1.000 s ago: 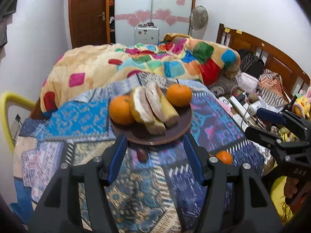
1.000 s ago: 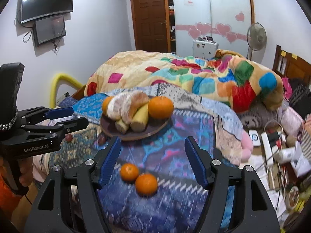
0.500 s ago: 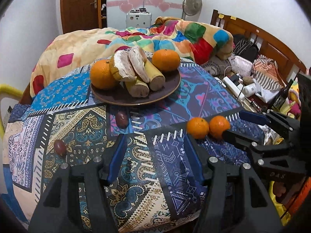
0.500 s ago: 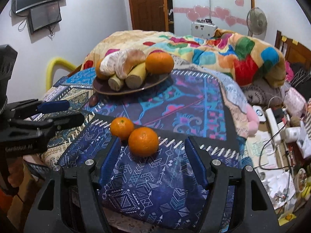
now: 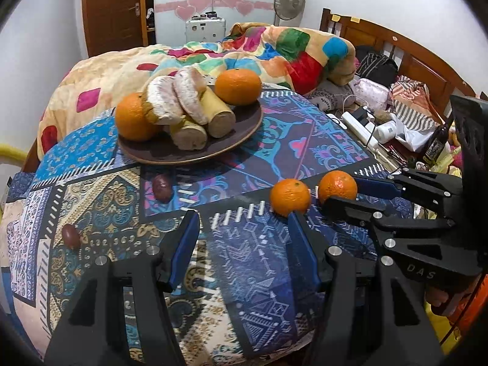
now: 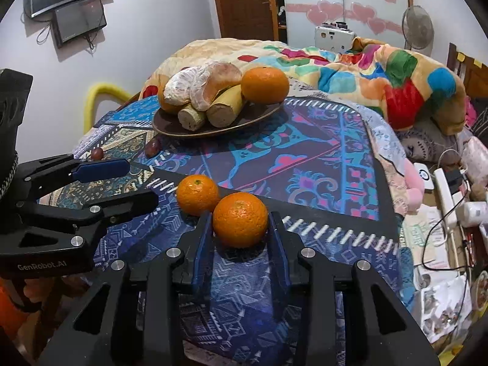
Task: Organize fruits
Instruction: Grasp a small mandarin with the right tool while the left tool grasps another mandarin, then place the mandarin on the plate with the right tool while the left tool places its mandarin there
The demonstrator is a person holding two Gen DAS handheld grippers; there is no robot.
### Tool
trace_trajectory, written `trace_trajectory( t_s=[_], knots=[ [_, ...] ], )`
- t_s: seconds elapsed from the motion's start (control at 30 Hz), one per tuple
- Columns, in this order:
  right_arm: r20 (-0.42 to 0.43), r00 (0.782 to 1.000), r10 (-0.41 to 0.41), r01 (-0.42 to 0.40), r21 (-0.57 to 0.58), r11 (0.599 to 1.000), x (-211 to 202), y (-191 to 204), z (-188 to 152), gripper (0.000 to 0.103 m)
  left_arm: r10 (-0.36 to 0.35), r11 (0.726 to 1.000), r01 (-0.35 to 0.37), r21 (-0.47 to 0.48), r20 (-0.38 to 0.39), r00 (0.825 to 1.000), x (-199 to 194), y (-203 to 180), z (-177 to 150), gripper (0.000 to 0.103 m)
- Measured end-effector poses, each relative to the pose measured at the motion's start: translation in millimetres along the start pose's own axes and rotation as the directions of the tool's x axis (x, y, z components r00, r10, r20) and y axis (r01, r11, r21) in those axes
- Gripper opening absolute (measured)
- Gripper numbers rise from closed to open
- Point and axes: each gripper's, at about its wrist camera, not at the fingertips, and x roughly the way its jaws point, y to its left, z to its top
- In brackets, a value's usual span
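Right claw (image 6: 239, 228): since half a second ago its fingers have narrowed from wide apart to either side of the nearer orange (image 6: 240, 219) on the patterned surface (image 6: 305, 164), apparently touching it. Left claw (image 5: 244, 231): fingers apart, empty, hovering level beside the second orange (image 5: 290, 193). Beyond: brown plate (image 5: 244, 134) with more fruit.

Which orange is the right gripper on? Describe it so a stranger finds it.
Start at the brown plate of fruit. Nearer the camera, two oranges sit touching on the patterned cloth. It is the nearer orange, between the right gripper fingers; the other orange lies outside them.
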Motion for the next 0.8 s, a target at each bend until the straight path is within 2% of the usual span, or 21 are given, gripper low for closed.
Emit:
trace_trajectory(
  t_s=[0.47, 0.53, 0.67, 0.8],
  knots=[
    [0.039, 0.999, -0.029, 0.027, 0.04, 0.999, -22.5, -26.8, 1.0, 0.034, -0.019, 1.0, 0.019, 0.024, -0.027, 0.999, 28.3, -27.9, 8.3, 0.06],
    [0.04, 0.999, -0.027, 0.025, 0.044, 0.999, -22.7, -29.1, 1.2, 0.034, -0.022, 0.999, 0.022, 0.023, -0.024, 0.999, 30.1, -30.1, 9.8, 0.056],
    [0.039, 0.999, -0.023, 0.021, 0.047, 0.999, -20.8, -31.5, 1.9, 0.034, -0.033, 0.999, 0.034, 0.022, -0.027, 0.999, 32.3, -32.1, 13.1, 0.036],
    [0.04, 0.999, -0.015, 0.013, 0.043, 0.999, -19.4, -30.5, 2.3, 0.034, -0.031, 0.999, 0.032, 0.021, -0.017, 0.999, 30.8, -31.3, 14.3, 0.034]
  ],
)
